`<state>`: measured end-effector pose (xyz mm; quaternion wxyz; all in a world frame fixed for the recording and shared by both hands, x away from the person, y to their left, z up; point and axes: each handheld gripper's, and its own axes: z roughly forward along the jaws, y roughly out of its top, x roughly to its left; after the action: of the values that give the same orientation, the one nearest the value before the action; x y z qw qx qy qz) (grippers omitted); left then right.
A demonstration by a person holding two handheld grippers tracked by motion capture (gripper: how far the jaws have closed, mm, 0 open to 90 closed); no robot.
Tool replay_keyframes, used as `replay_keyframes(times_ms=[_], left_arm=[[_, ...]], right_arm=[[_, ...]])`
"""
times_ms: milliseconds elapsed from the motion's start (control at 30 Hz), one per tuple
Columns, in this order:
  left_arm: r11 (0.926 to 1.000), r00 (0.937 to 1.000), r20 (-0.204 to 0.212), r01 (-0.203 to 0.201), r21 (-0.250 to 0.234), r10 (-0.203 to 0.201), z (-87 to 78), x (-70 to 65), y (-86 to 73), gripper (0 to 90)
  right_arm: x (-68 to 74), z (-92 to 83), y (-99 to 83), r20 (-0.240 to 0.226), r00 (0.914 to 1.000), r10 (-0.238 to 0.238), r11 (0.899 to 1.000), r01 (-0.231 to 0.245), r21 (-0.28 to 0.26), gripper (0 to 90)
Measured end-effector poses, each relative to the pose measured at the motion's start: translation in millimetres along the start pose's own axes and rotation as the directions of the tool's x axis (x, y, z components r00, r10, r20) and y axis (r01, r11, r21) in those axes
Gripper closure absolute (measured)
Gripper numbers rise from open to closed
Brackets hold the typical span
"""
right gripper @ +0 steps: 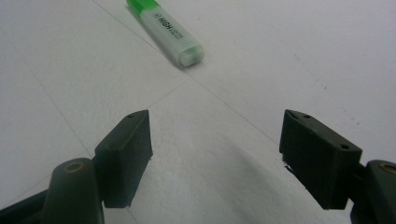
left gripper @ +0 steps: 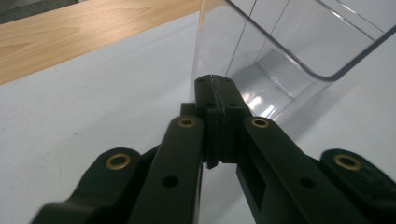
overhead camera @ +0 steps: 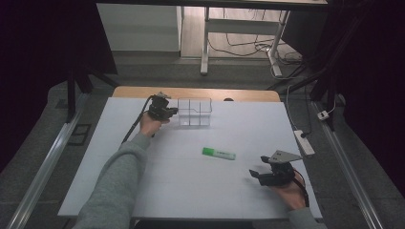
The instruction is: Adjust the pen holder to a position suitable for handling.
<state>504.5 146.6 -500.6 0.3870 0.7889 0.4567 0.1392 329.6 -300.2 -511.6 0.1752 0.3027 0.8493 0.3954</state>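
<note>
A clear plastic organiser box [overhead camera: 195, 112] with dividers stands at the back of the white table [overhead camera: 191, 191]. My left gripper [overhead camera: 173, 112] is at its left end, shut on the box's thin side wall. In the left gripper view the box [left gripper: 280, 56] rises just past my left gripper [left gripper: 212, 81], whose pads are pressed together over the wall's edge. A green highlighter [overhead camera: 218, 153] lies flat mid-table. My right gripper [overhead camera: 254, 173] rests open at the front right, pointing left. In the right gripper view the highlighter [right gripper: 170, 28] lies well ahead of my right gripper [right gripper: 215, 154], with bare table between the pads.
A wooden strip [overhead camera: 196, 92] runs along the table's far edge, also seen as the wooden strip [left gripper: 70, 37] behind the box. A white power strip [overhead camera: 304, 141] lies by the table's right edge. Metal rails flank both sides on the floor.
</note>
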Motion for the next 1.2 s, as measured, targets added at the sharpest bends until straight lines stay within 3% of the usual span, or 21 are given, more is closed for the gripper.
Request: replay_keyframes(times_ms=[600, 667, 1000, 1133, 1167, 1200], left_arm=[[0.9999, 0.9998, 0.012, -0.016, 0.004, 0.016, 8.2, -7.1, 7.9, 88.9], [0.9997, 0.9997, -0.003, -0.025, 0.008, 0.025, 6.4, -7.0, 7.5, 89.0], [0.9994, 0.9994, -0.001, -0.033, -0.007, 0.033, -29.0, 0.2, -12.4, 89.2], [0.9995, 0.9995, 0.028, -0.009, -0.029, 0.010, -48.2, -1.8, -23.7, 88.9], [0.9991, 0.9991, 0.037, -0.017, -0.039, 0.019, -58.2, -5.3, -29.1, 88.2], [0.9991, 0.9991, 0.037, -0.017, -0.039, 0.019, -58.2, -5.3, -29.1, 86.9]], right_arm=[[-0.6, -1.7, -0.3, 0.003, 1.0000, 0.003, 1.000, -0.003, -0.002, 24.7], [-0.8, -2.2, -0.6, 0.005, 1.0000, 0.006, 1.000, -0.006, -0.004, 24.7], [-1.8, -2.3, -0.5, 0.002, 0.9999, 0.012, 1.000, -0.012, -0.013, 24.8], [-1.1, -1.8, 0.7, -0.005, 1.0000, 0.008, 1.000, -0.008, -0.019, 24.8], [-1.4, -2.1, 0.9, -0.008, 0.9999, 0.008, 1.000, -0.008, -0.019, 24.8], [-1.4, -2.1, 0.9, -0.008, 0.9999, 0.008, 1.000, -0.008, -0.019, 24.8]])
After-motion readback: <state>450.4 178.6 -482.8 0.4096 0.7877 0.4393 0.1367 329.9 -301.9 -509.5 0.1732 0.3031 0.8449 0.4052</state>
